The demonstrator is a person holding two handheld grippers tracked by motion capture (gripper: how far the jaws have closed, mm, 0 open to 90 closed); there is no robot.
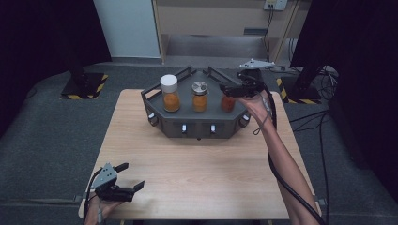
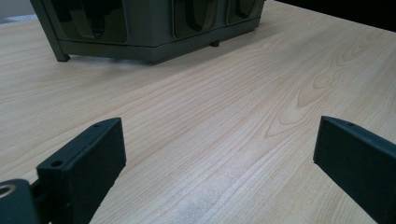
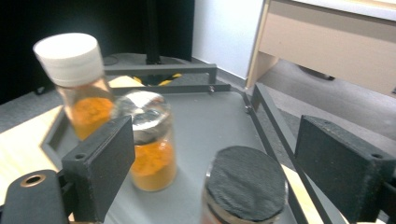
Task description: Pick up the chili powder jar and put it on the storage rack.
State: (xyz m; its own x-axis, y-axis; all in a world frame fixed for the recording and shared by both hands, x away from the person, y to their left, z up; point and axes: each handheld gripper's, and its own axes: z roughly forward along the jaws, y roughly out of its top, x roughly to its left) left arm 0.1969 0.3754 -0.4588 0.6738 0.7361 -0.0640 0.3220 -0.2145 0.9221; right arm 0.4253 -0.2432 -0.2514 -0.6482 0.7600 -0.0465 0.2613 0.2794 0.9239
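A dark grey six-sided tray stands at the far middle of the wooden table. Three jars of orange powder stand in it: a white-lidded jar at the left, a silver-lidded jar in the middle, a dark-lidded jar at the right. My right gripper hovers just above the dark-lidded jar, open, its jaws wide on either side and clear of the lid. The silver-lidded jar and white-lidded jar stand beyond. My left gripper rests open and empty near the table's front left corner.
The tray's raised rails run close beside the dark-lidded jar. Bare wood stretches between the left gripper and the tray's front wall. Beyond the table are floor stands with striped bases and cables.
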